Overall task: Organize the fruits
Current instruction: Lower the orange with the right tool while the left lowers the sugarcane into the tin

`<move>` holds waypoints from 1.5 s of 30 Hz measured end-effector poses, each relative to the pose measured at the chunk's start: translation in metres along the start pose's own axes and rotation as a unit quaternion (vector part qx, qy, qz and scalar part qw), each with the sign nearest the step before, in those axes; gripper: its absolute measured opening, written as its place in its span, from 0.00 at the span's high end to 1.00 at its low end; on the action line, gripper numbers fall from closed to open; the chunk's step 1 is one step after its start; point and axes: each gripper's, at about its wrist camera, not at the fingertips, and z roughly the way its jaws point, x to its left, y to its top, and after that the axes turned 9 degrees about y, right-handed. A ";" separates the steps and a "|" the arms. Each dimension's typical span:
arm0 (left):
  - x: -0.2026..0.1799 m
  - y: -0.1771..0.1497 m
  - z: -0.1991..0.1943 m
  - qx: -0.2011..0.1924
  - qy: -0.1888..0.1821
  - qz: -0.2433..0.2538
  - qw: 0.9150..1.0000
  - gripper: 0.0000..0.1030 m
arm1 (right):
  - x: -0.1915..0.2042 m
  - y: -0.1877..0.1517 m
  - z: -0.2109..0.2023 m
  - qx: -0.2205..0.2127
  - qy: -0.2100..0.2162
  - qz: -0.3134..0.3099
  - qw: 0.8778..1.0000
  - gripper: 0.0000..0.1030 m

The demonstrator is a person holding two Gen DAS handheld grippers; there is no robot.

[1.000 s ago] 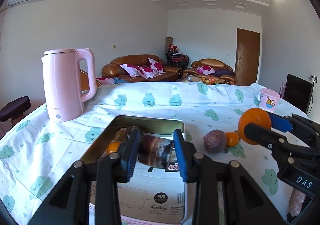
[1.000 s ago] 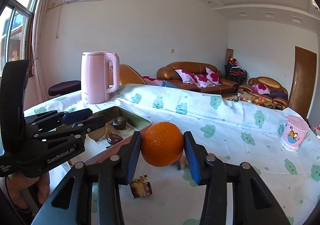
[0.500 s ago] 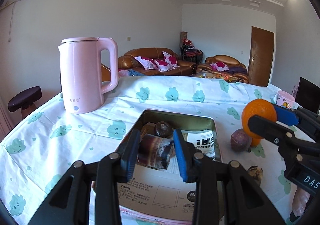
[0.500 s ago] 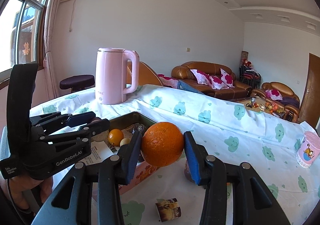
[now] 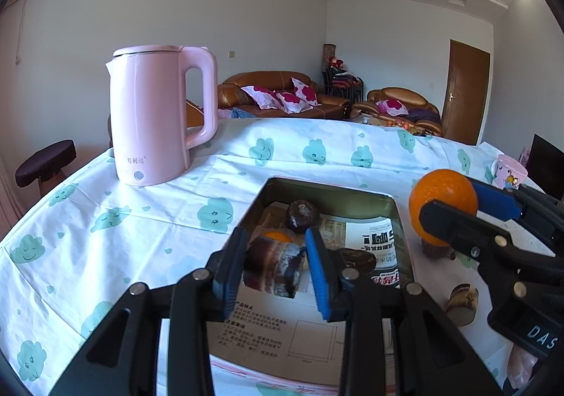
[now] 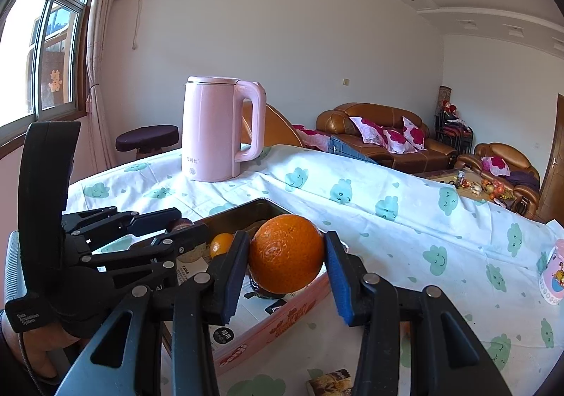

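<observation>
Already in tin: dark fruit, small orange. Left gripper clenched on brown chunk, right gripper grasping big orange. Still on counter, lower right: brown piece.

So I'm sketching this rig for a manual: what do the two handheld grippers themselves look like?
Both are black plastic scissor-linkage frames with silver rivets. The left gripper and the right gripper each have ribbed pads, one black and one blue. White lettering marks the bodies: "DAS" on the right, "Data Acquisition System" on the left. A thin cable runs by the left hand.
</observation>
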 end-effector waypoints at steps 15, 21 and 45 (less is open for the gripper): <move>0.003 0.000 0.015 0.040 -0.014 -0.004 0.999 0.65 | 0.006 -0.010 0.023 0.033 0.017 0.001 0.999 0.56; 0.003 0.000 0.020 0.053 -0.017 -0.002 0.998 0.65 | 0.005 -0.016 0.030 0.042 0.018 0.007 0.999 0.56; 0.000 -0.001 0.030 0.081 -0.017 0.004 0.997 0.65 | 0.001 -0.017 0.044 0.073 0.028 0.021 0.997 0.55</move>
